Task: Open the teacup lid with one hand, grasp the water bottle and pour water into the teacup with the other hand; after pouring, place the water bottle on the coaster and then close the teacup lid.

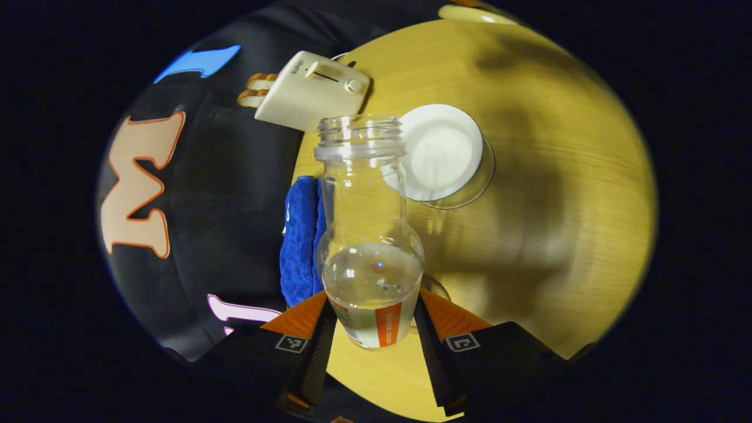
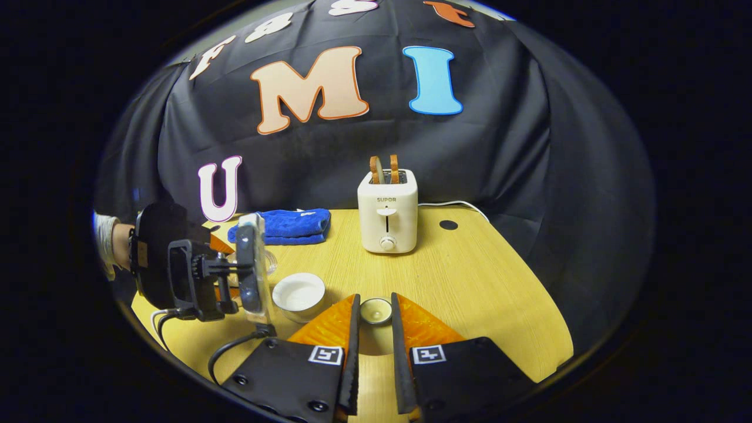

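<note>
Clear water bottle [image 1: 371,247] tilted sideways, left gripper [image 1: 373,329] clamping

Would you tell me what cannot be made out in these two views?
1. Left gripper view: a round clear thing sits mostly behind the water bottle in the left gripper.
2. Right gripper view: that gripper's body hides most of the bottle.
3. Right gripper view: whether the jaws of the right gripper press the small lid is unclear.
</note>
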`<state>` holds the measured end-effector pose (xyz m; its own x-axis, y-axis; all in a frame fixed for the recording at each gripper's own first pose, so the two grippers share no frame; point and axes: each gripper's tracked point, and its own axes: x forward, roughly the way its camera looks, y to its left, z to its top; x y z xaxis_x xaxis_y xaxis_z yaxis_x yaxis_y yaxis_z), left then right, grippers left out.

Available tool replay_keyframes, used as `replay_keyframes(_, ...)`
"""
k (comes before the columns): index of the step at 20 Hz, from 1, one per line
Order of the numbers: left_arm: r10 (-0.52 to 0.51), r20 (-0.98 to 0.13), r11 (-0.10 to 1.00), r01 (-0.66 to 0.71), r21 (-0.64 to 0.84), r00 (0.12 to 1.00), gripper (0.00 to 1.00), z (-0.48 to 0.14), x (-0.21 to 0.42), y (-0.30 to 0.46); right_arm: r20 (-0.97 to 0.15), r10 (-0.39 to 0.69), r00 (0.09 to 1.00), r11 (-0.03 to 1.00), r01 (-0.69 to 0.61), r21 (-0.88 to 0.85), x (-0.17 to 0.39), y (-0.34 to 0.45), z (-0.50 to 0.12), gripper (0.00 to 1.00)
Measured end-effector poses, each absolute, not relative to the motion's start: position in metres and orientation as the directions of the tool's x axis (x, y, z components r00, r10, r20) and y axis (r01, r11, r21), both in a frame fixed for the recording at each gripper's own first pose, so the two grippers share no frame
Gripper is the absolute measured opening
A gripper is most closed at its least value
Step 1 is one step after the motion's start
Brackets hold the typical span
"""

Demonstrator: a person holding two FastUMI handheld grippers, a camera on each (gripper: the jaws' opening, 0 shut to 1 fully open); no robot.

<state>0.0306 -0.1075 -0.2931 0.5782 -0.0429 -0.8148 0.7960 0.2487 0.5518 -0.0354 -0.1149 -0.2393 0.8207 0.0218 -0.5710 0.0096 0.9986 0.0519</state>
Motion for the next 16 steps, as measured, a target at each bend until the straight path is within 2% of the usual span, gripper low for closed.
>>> replay_keyframes(4,-0.11,-0.784,0.499,0.716,0.489,0.612,0.69,-0.297,0.03,-0.101,-0.577,0.007,0.817,1.0,0.001,0.014,-0.035,-0.11,-0.234,0.29)
replay_keyframes(8,-0.202,-0.69,0.734,0.573,0.364,0.696,0.69,-0.29,0.041,-0.107,-0.594,0.003,0.805,1.0,-0.02,-0.022,-0.036,-0.099,-0.232,0.29)
replay_keyframes(12,-0.234,-0.648,0.846,0.481,0.231,0.724,0.67,-0.294,0.04,-0.096,-0.605,0.007,0.796,0.998,-0.048,-0.051,-0.038,-0.081,-0.229,0.29)
replay_keyframes(16,-0.298,-0.549,0.921,0.386,0.049,0.781,0.68,-0.285,0.044,-0.097,-0.625,0.035,0.78,0.996,-0.078,-0.041,-0.042,-0.057,-0.231,0.29)
